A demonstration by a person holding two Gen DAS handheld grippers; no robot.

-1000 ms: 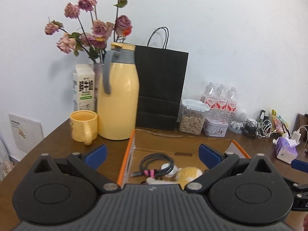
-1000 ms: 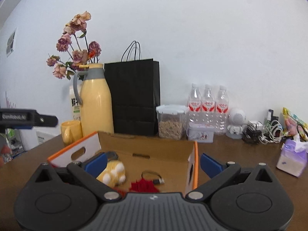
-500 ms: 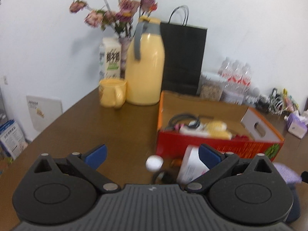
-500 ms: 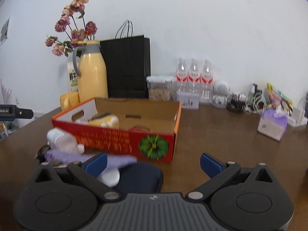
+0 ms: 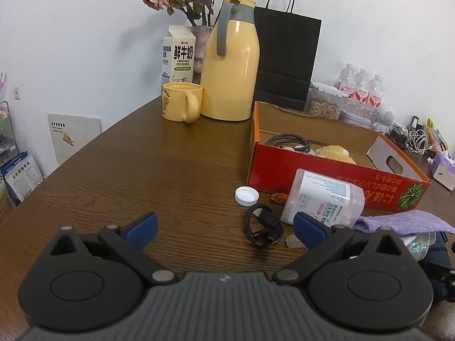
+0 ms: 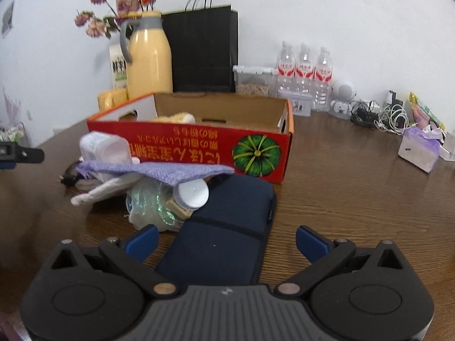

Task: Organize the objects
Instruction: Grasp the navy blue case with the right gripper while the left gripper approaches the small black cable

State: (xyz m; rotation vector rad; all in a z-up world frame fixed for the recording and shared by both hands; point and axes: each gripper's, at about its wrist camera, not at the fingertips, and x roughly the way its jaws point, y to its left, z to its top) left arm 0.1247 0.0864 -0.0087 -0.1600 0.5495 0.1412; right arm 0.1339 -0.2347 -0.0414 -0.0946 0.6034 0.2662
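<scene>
A brown desk (image 5: 142, 170) stands against a white wall. A second ago both tongs looked into the red box (image 6: 199, 147); now they have drawn back, so loose things show at lower centre, waiting to be put in. Left tongs (image 5: 224, 228) and right tongs (image 6: 226, 240) are both wide open, empty. I count one tub (image 5: 324, 199), one cap (image 5: 246, 195), one cable (image 5: 263, 226), one purple cloth (image 6: 159, 170), one navy pouch (image 6: 227, 227).

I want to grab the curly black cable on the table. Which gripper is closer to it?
Left. The left gripper has the black cable just ahead, between its fingers. The right gripper is over the navy pouch, with the cable farther off to its left.
</scene>
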